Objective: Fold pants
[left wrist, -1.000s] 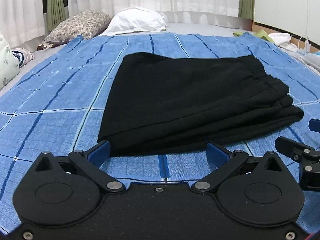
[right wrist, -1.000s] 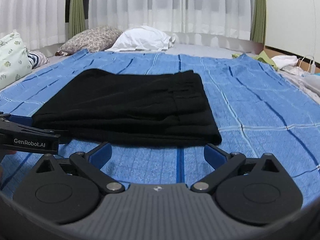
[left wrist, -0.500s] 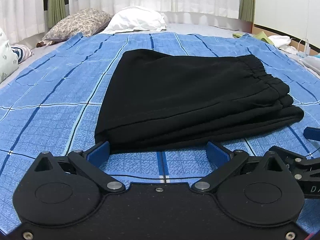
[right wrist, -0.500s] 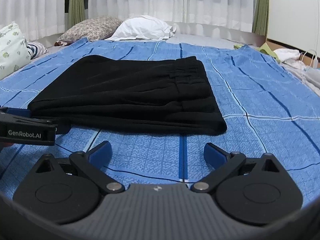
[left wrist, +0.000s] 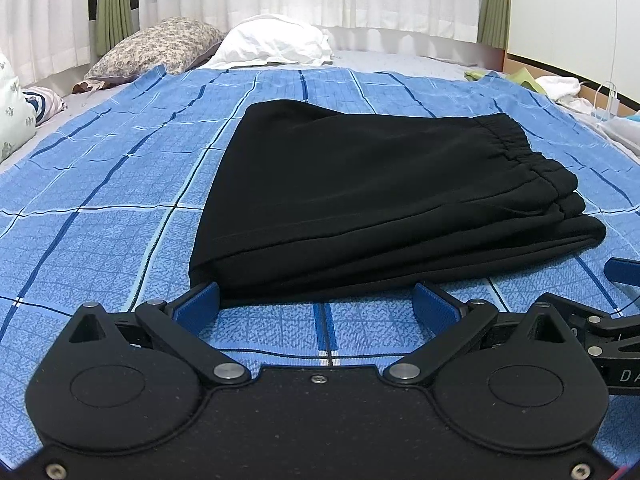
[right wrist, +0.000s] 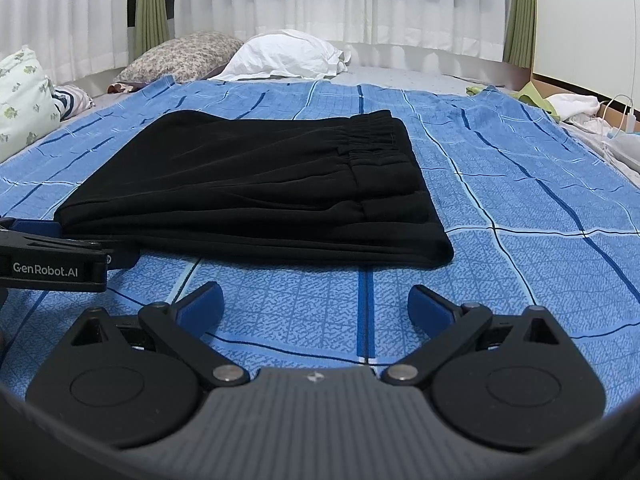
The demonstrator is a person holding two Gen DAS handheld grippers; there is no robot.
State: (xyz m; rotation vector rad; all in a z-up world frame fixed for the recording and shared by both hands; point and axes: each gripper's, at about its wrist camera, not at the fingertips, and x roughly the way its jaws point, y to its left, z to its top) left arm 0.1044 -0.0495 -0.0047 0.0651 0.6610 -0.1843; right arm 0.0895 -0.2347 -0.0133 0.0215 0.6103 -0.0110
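The black pants (left wrist: 380, 196) lie folded in a flat stack on the blue checked bedspread (left wrist: 100, 240), elastic waistband on the right side. They also show in the right wrist view (right wrist: 256, 192). My left gripper (left wrist: 318, 302) is open and empty, its left fingertip at the near left corner of the stack. My right gripper (right wrist: 316, 300) is open and empty, a short way in front of the stack's near edge. The left gripper's side (right wrist: 52, 266) shows at the left of the right wrist view. The right gripper's side (left wrist: 600, 328) shows at the right of the left wrist view.
A floral pillow (left wrist: 160, 48) and a white pillow (left wrist: 276, 46) lie at the head of the bed below white curtains. A patterned cushion (right wrist: 24, 100) sits at the left. Loose clothes and a cable (right wrist: 584, 108) lie at the right edge.
Both grippers have drawn back slightly from the folded pants, and the right one sits lower and further from the stack. The pants have not moved.
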